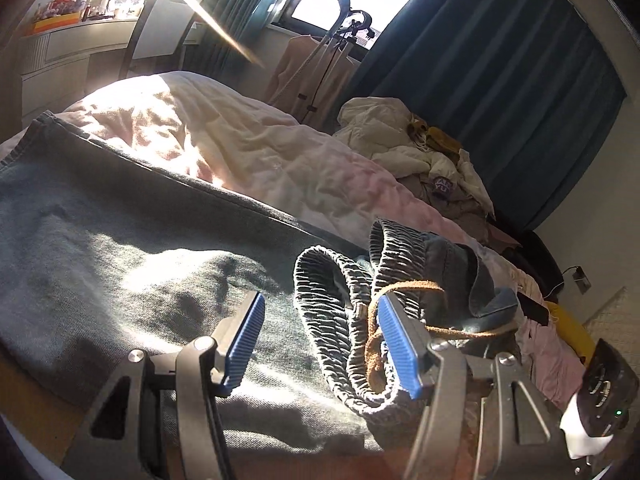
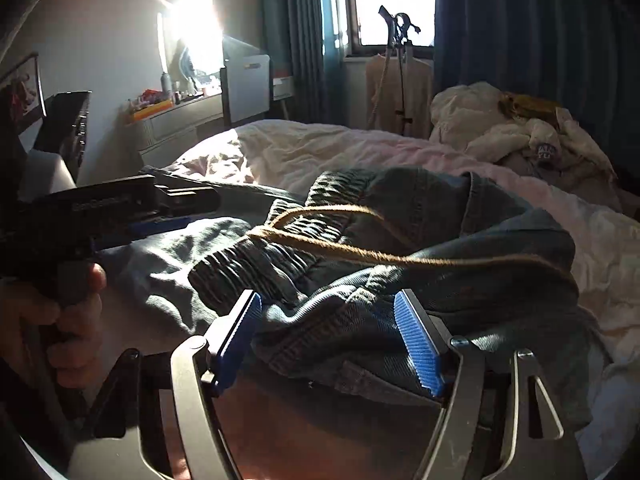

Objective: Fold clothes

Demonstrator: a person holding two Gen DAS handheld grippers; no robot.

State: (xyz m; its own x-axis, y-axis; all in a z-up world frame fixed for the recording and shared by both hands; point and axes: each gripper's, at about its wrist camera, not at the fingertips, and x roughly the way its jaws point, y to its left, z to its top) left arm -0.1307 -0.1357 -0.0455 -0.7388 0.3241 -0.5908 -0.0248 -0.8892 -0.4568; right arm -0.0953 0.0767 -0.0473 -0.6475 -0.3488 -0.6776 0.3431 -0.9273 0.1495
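Note:
Dark grey-blue denim trousers (image 1: 120,240) lie spread on the bed, legs running to the far left. Their elastic waistband (image 1: 340,320) is bunched, with a tan drawstring (image 1: 400,288) looped over it. My left gripper (image 1: 320,312) is open just above the cloth, its right pad against the waistband and string. In the right wrist view the trousers (image 2: 400,248) are heaped, the drawstring (image 2: 360,256) across them. My right gripper (image 2: 328,308) is open over the near denim fold. The left gripper (image 2: 120,204) shows at the left, held by a hand.
A pink-white quilt (image 1: 260,148) covers the bed. A pile of cream and other clothes (image 1: 420,148) lies at the far right. A garment steamer stand (image 2: 400,60), dark curtains (image 2: 540,60), a window and a cluttered dresser (image 2: 176,108) stand beyond the bed.

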